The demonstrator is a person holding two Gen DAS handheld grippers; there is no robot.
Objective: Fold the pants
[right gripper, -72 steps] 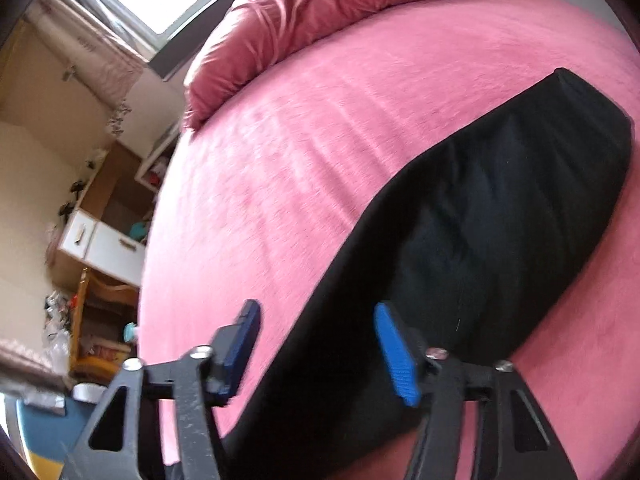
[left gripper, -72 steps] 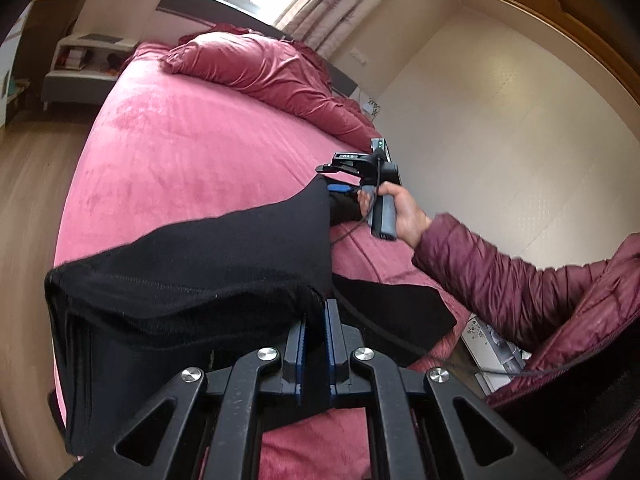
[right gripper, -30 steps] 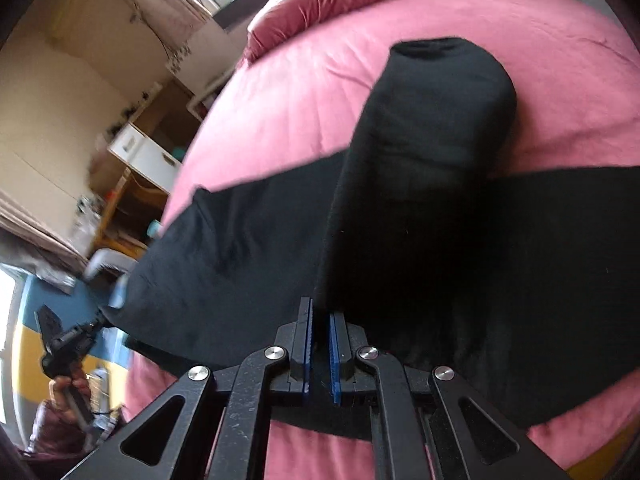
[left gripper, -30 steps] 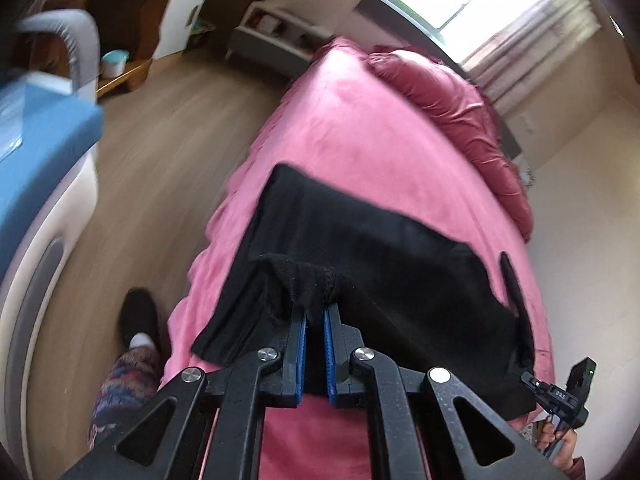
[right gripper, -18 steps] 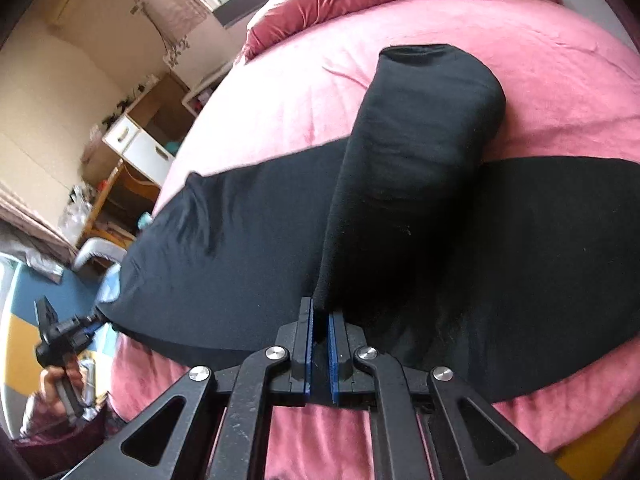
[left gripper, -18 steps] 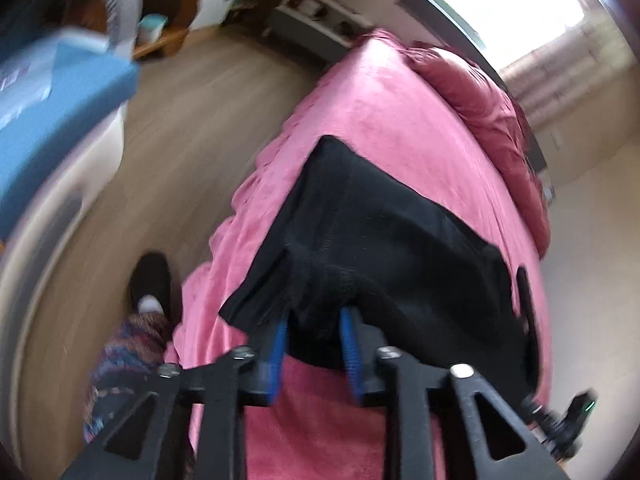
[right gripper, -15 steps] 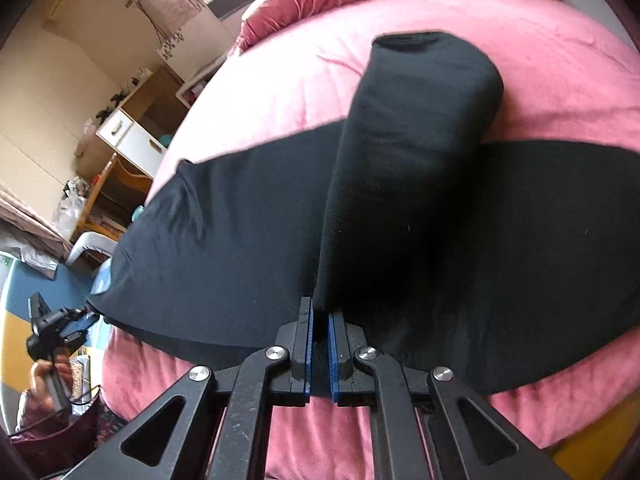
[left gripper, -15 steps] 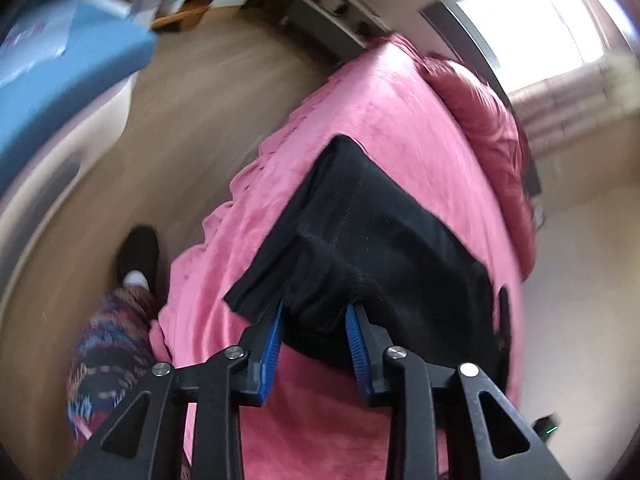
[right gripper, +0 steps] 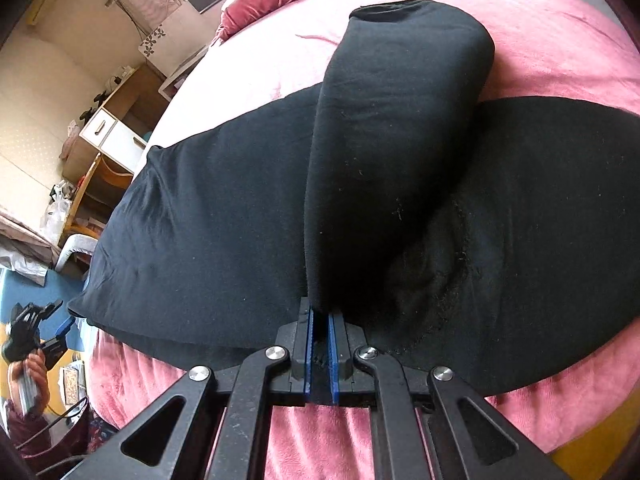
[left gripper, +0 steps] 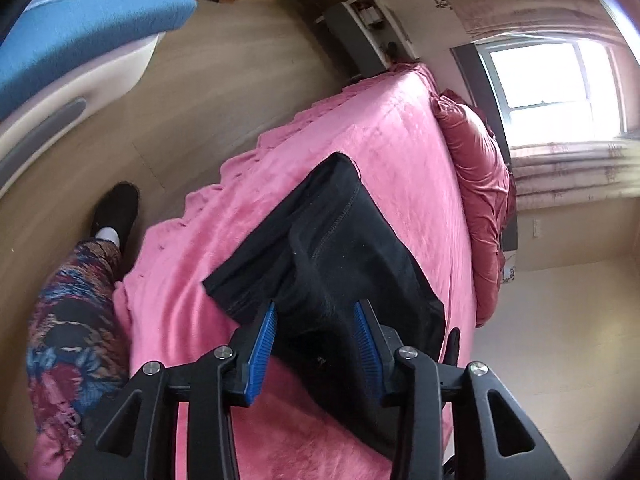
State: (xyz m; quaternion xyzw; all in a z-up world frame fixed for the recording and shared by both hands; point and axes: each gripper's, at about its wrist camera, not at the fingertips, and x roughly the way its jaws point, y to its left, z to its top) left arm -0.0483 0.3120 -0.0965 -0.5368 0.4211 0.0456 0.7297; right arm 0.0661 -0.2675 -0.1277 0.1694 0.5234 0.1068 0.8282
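Observation:
Black pants [left gripper: 348, 248] lie across the near end of the pink bed [left gripper: 384, 128]. My left gripper [left gripper: 316, 340] is open, its blue pads on either side of the pants' near edge, which rests on the bed. My right gripper [right gripper: 319, 338] is shut on a fold of the pants [right gripper: 392, 128] and holds it up as a raised loop over the flat part [right gripper: 208, 216]. The left gripper also shows far left in the right wrist view [right gripper: 60, 334], just off the pants' end.
A red duvet [left gripper: 476, 184] is bunched at the head of the bed under the window. A blue-topped unit [left gripper: 80, 28] and wood floor lie to the left. The person's patterned leg [left gripper: 68, 320] stands by the bed edge. A desk and drawers [right gripper: 108, 136] stand beyond the bed.
My left gripper has opened and let go of the pants' edge, which now lies on the bed. My right gripper stays shut on its fold and has hardly moved.

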